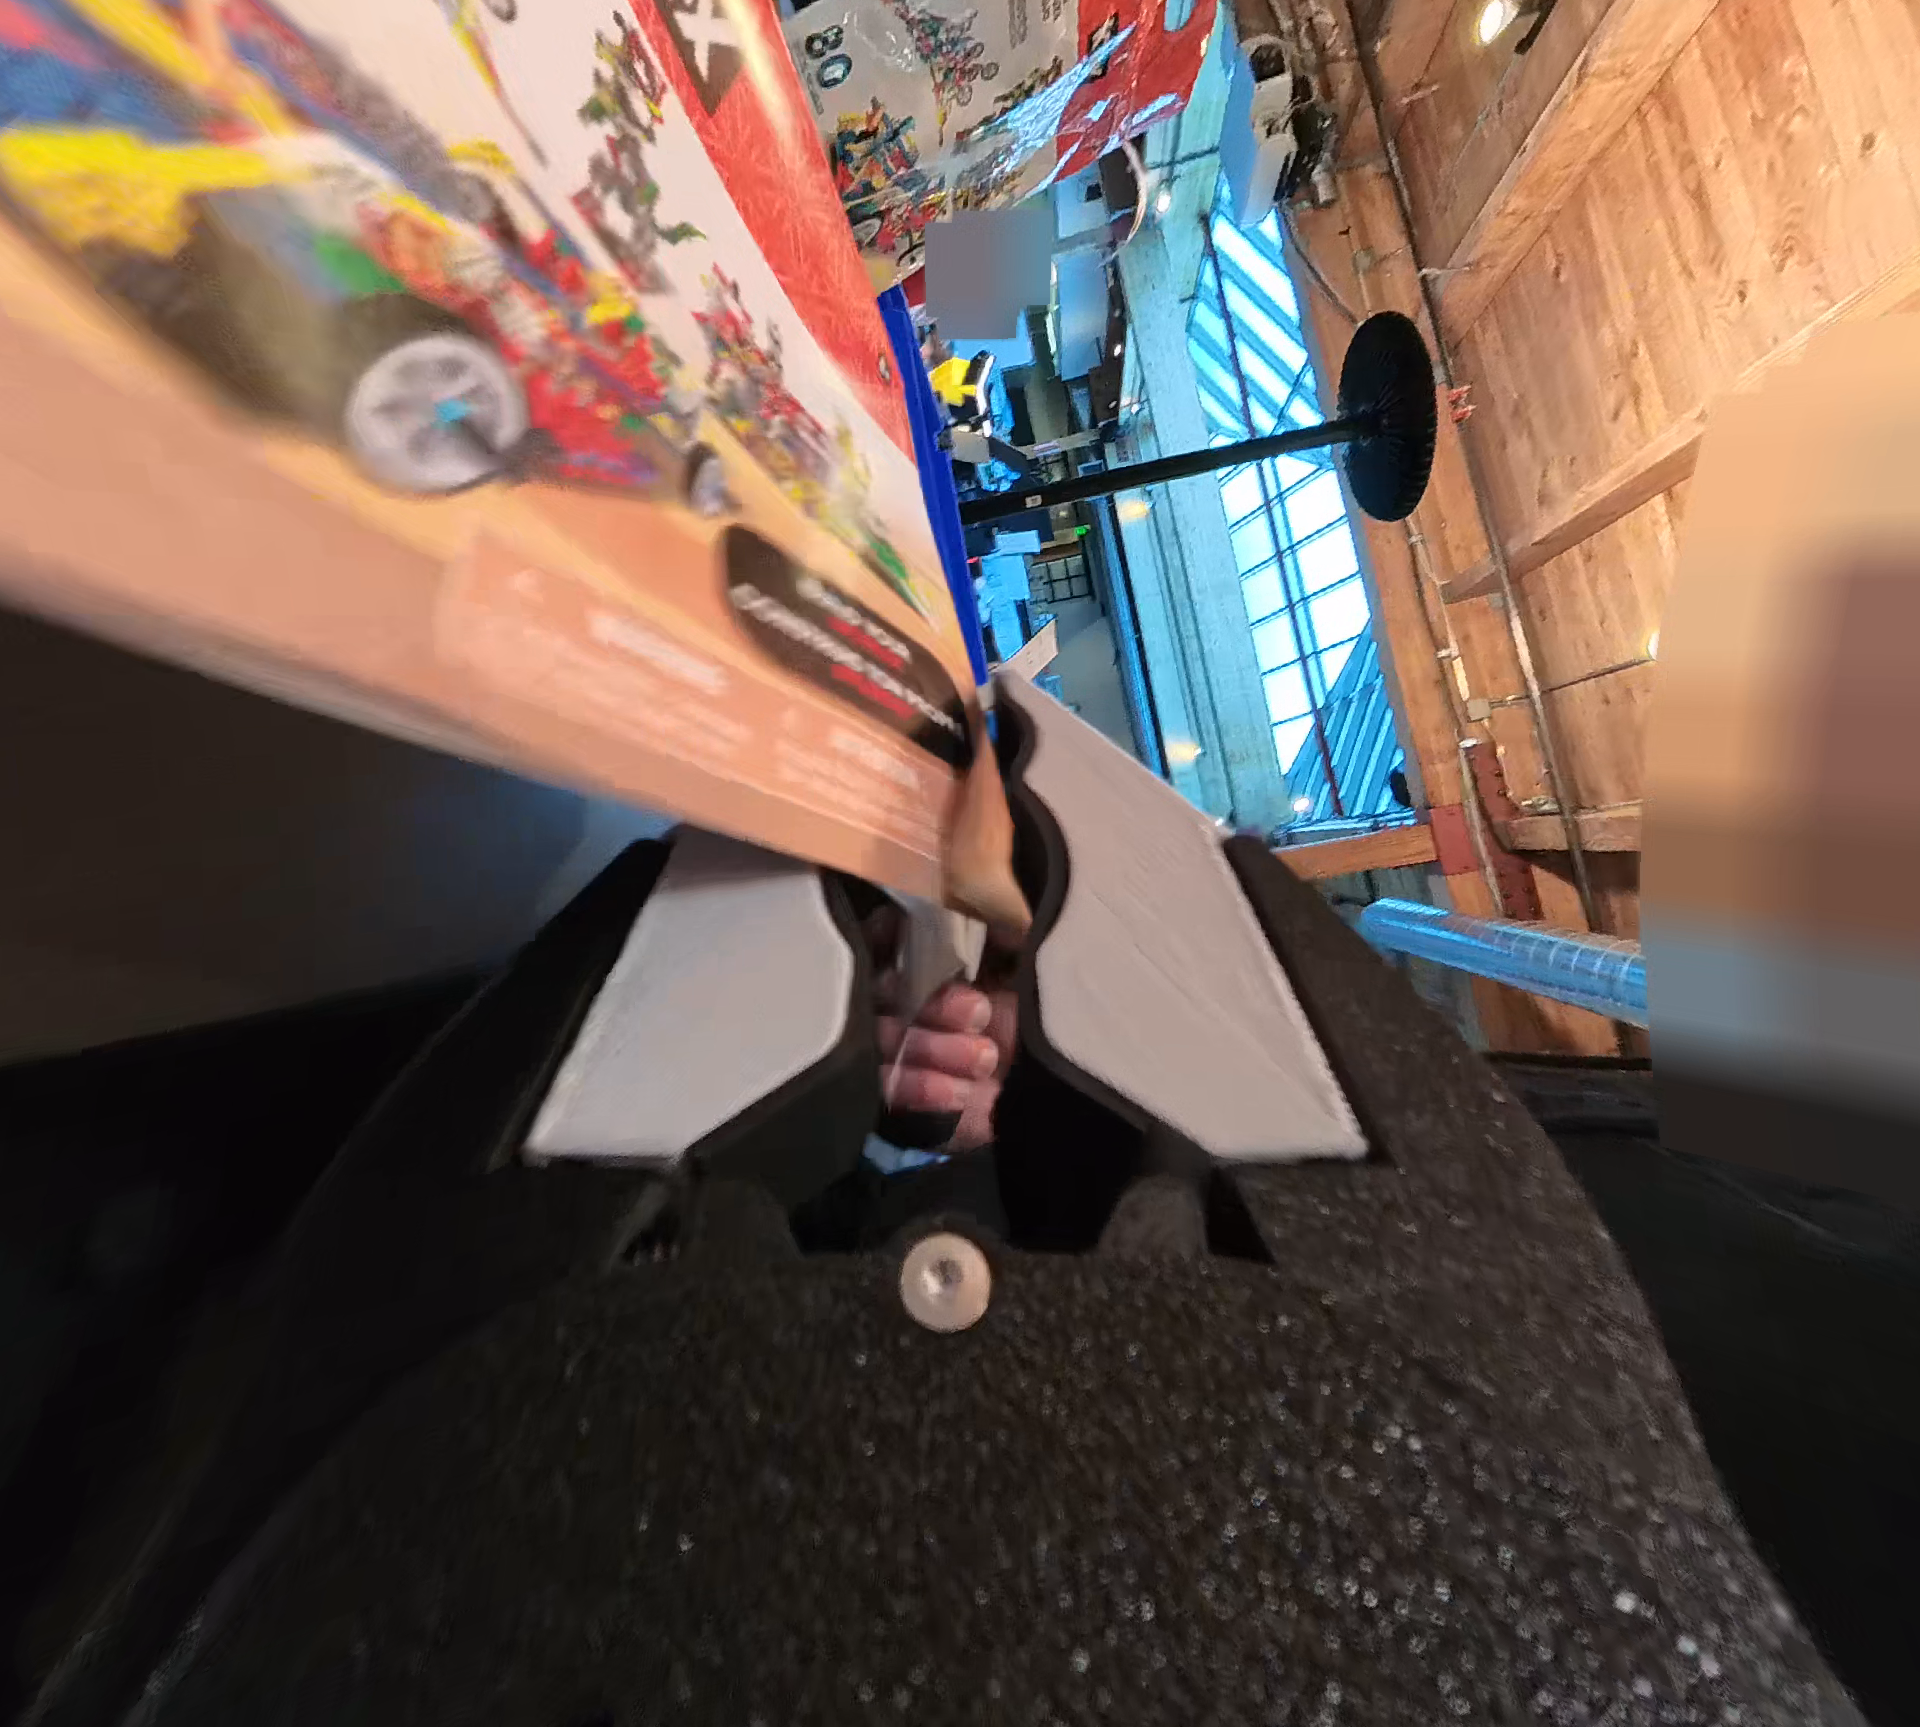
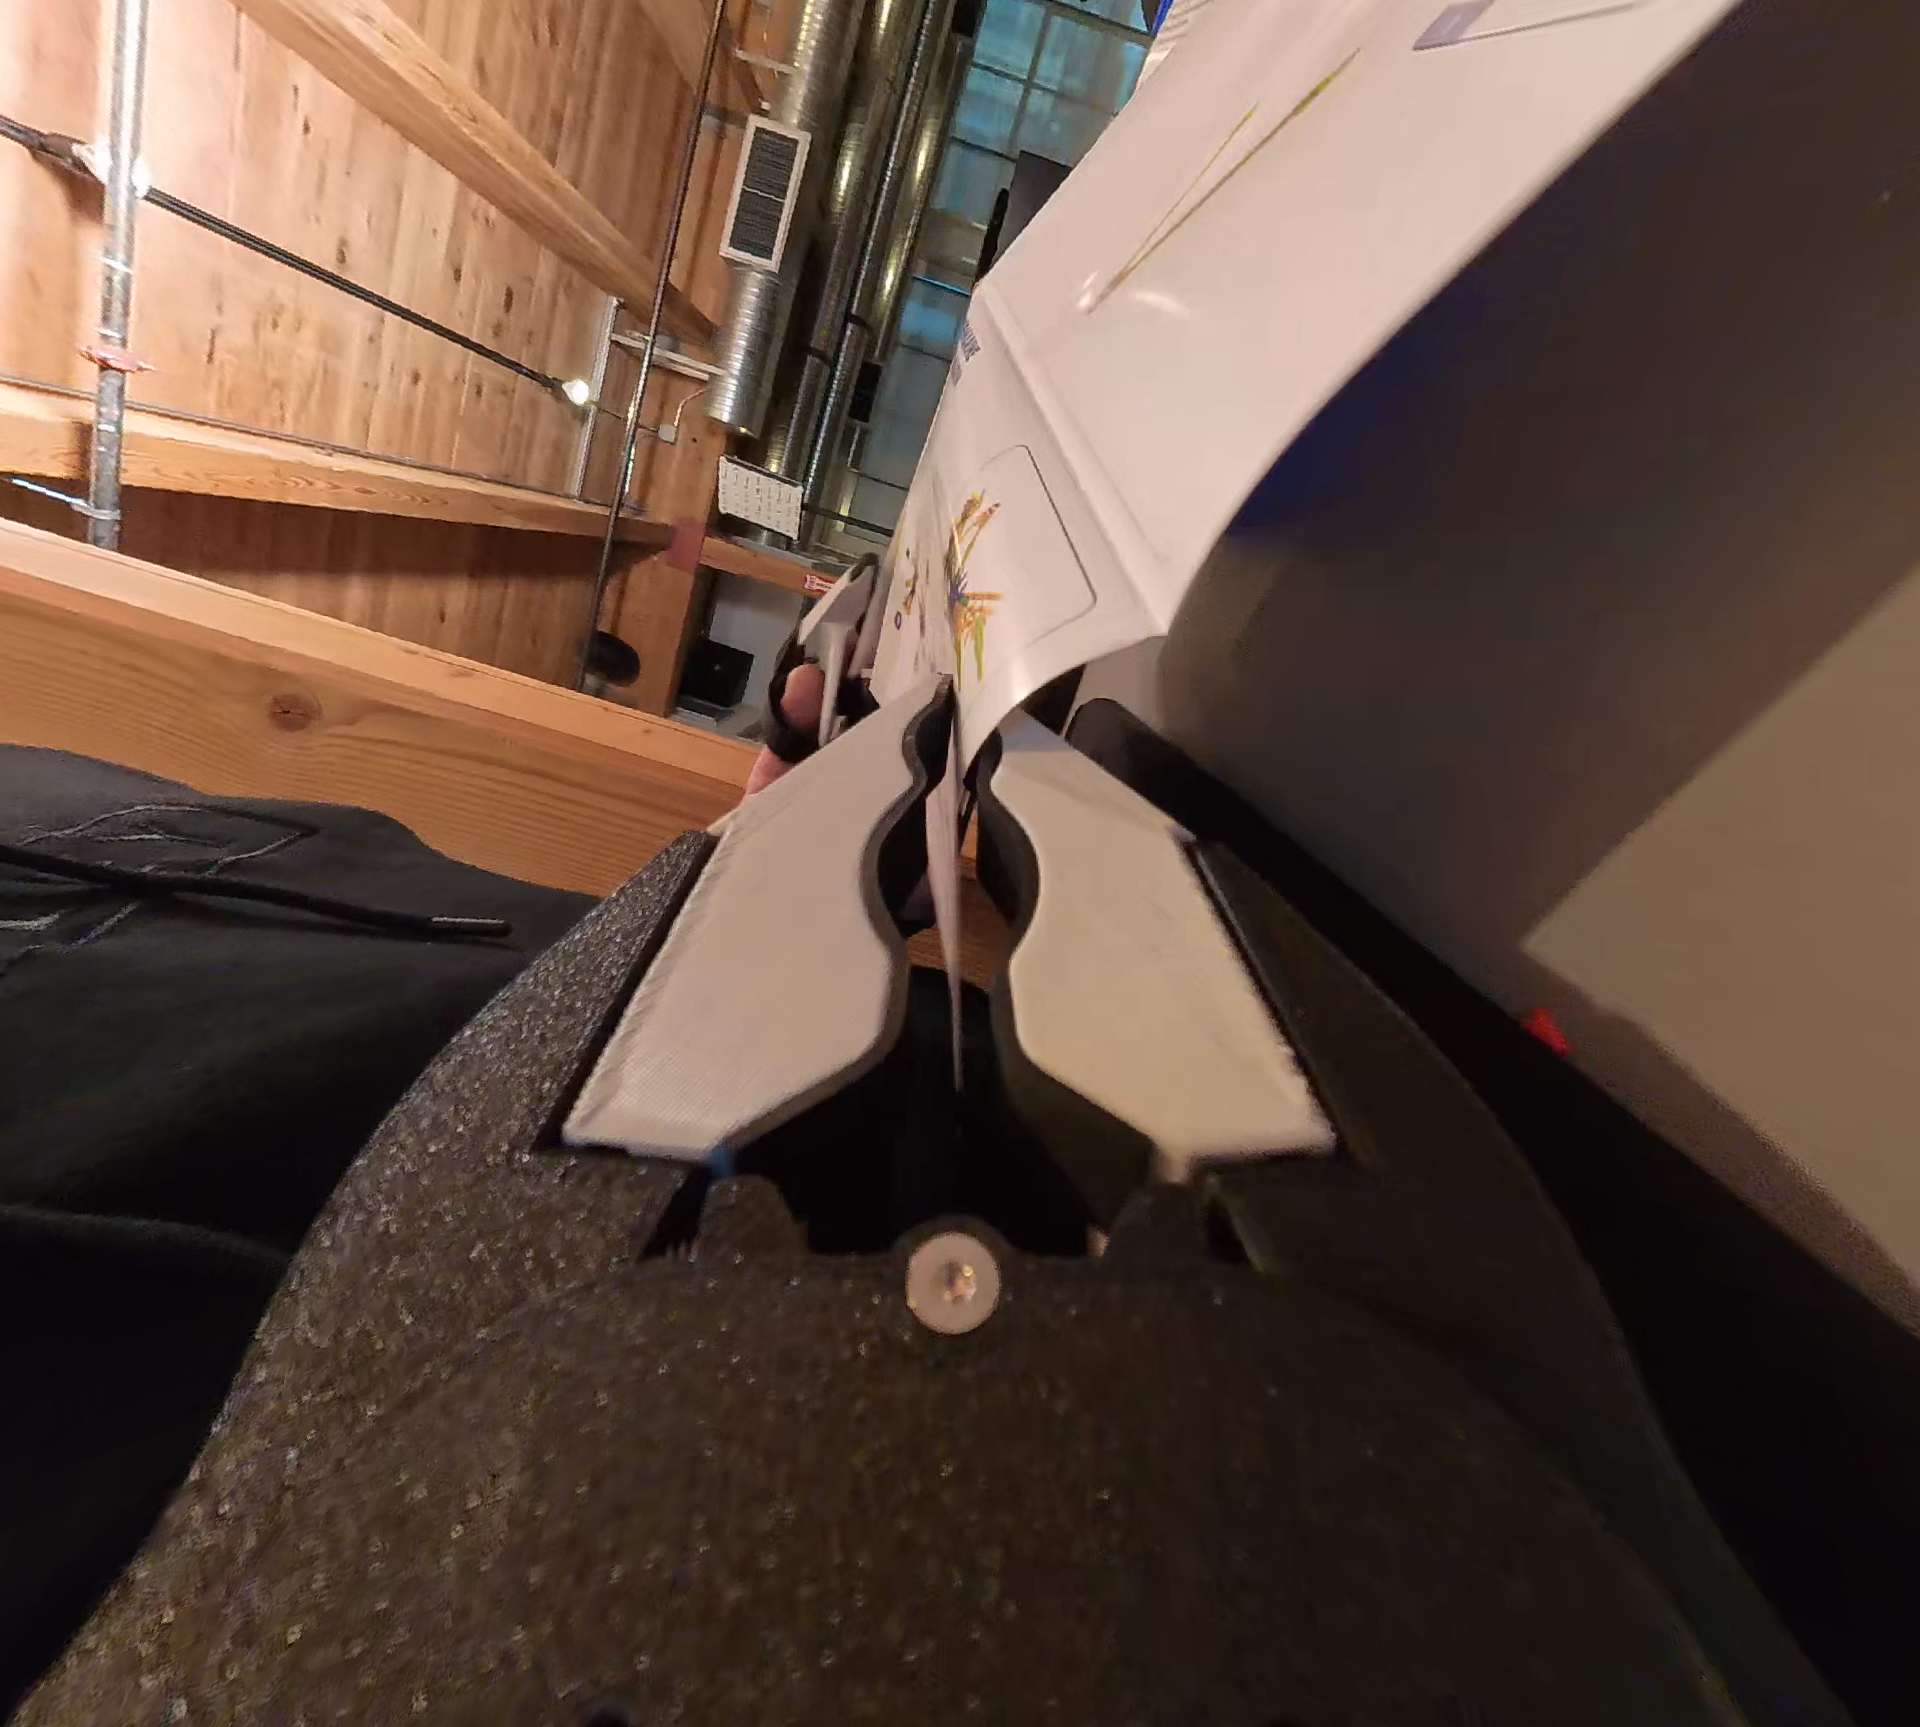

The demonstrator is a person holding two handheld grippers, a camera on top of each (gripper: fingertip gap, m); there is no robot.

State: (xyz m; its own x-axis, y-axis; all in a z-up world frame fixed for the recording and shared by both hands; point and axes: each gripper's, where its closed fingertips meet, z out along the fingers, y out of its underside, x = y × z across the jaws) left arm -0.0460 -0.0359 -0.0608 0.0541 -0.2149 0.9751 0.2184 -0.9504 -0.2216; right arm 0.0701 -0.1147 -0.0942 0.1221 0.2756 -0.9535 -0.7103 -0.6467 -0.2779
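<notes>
A large printed sheet point(image 1: 468, 389), colourful on one side with toy vehicles and white with diagrams on the other point(image 2: 1299, 243), is held up in the air between both tools. The left gripper point(image 1: 987, 804) is clamped on its near edge, the right gripper point(image 2: 951, 742) pinching another edge between its grey fingers point(image 2: 769, 981). Far behind are a wooden plank ceiling point(image 1: 1621, 223), a black fan point(image 1: 1387, 430), and silver ducts point(image 2: 790, 223).

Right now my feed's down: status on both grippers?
Left gripper shut on colourful booklet cover. Right gripper shut on white instruction sheet. Other gripper visible beyond; nothing between.
</notes>
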